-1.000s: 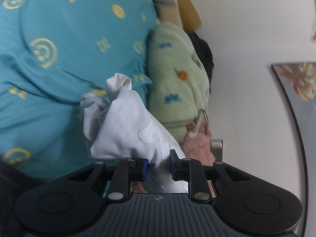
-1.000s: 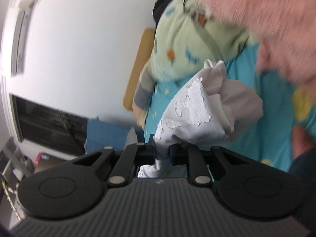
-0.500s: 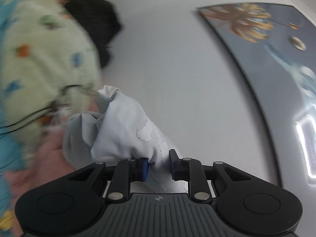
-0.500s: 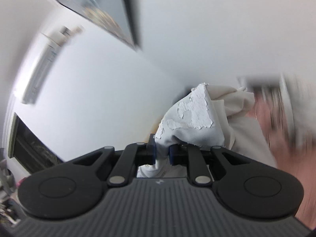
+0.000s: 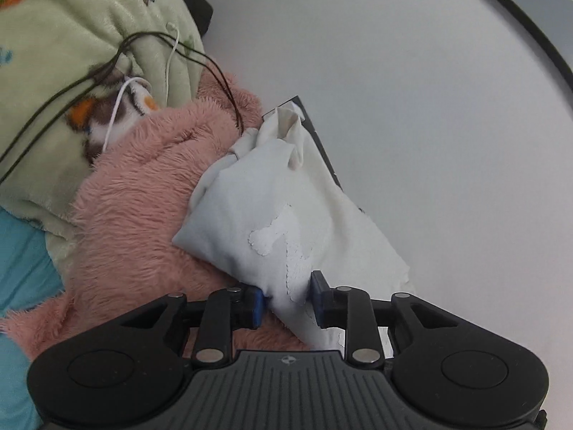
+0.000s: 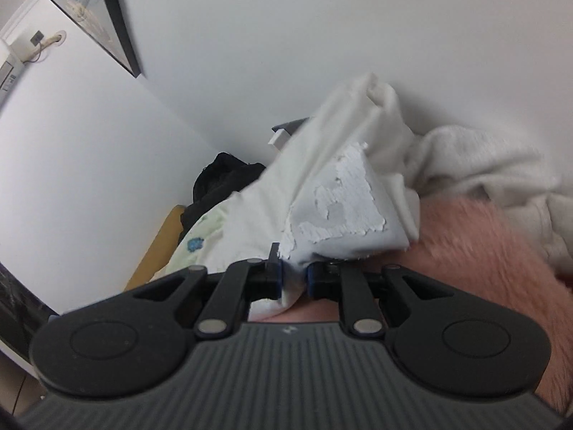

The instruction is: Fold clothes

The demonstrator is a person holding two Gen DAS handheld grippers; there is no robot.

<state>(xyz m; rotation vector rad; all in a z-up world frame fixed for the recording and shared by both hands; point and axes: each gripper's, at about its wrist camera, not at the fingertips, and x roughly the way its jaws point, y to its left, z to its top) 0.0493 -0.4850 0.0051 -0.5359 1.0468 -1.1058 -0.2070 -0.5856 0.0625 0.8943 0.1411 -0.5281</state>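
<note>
1. My left gripper (image 5: 286, 297) pinches the white cloth (image 5: 283, 211).
2. My right gripper (image 6: 293, 277) pinches the white cloth (image 6: 340, 197) too.
3. The cloth hangs bunched up, just above the pink blanket (image 5: 143, 215).

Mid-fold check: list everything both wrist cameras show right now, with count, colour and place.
white garment: one, white with cracked print, bunched, pinched by both grippers
fluffy blanket: one, pink, under the garment
fleece blanket: one, pale green with patterns, upper left
cables: several, dark and white, across the fleece blanket
white fluffy cloth: one, right of the garment
picture frame: one, black-edged, on the wall
left gripper: black, shut on garment
right gripper: black, shut on garment
</note>
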